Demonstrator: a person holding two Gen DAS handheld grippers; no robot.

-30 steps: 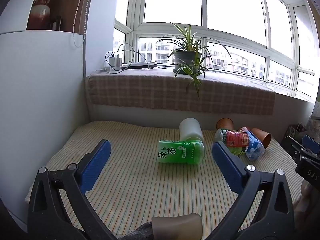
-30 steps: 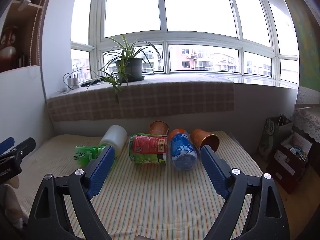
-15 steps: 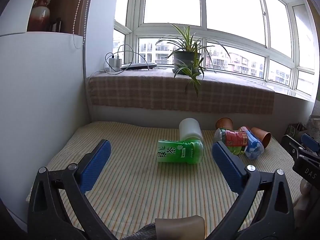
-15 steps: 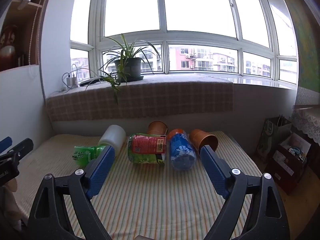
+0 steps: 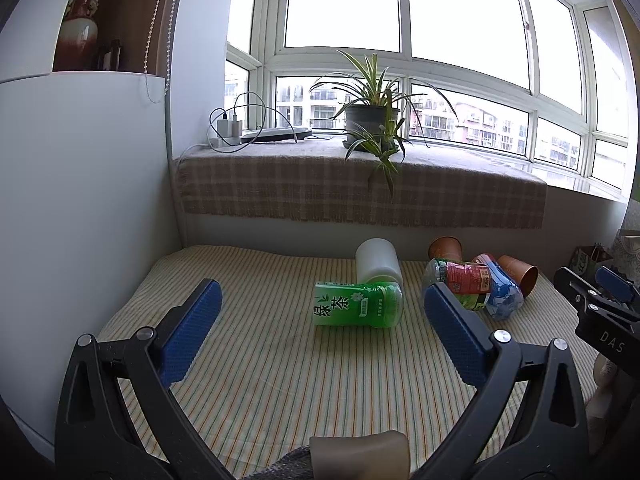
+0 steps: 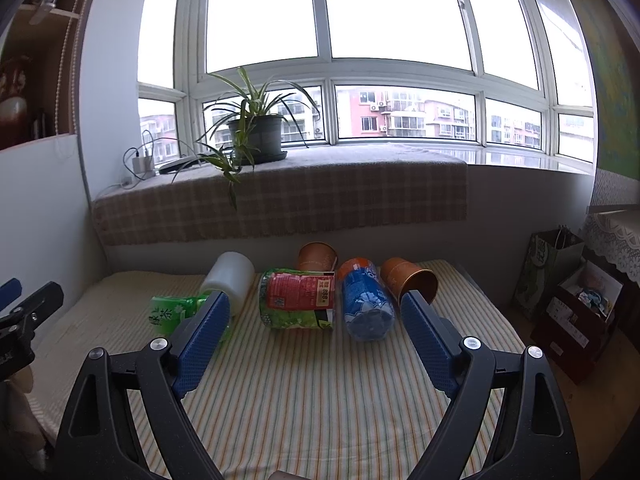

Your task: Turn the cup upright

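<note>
Several cups and bottles lie on their sides on a striped cloth table (image 5: 280,360). A white cup (image 5: 378,262) lies behind a green tea bottle (image 5: 356,305). A red-labelled bottle (image 6: 298,298), a blue bottle (image 6: 366,306) and two orange cups (image 6: 317,255) (image 6: 410,278) lie to the right. My left gripper (image 5: 320,316) is open and empty, short of the green bottle. My right gripper (image 6: 316,320) is open and empty, short of the red and blue bottles.
A plaid-covered window sill (image 5: 360,188) with a potted plant (image 5: 372,120) and chargers (image 5: 228,128) runs behind the table. A white cabinet (image 5: 80,200) stands on the left. Bags and boxes (image 6: 572,300) sit on the floor to the right.
Both grippers have drifted very slightly; the objects sit a touch lower and to the left in the right wrist view. Nothing was grasped or moved.
</note>
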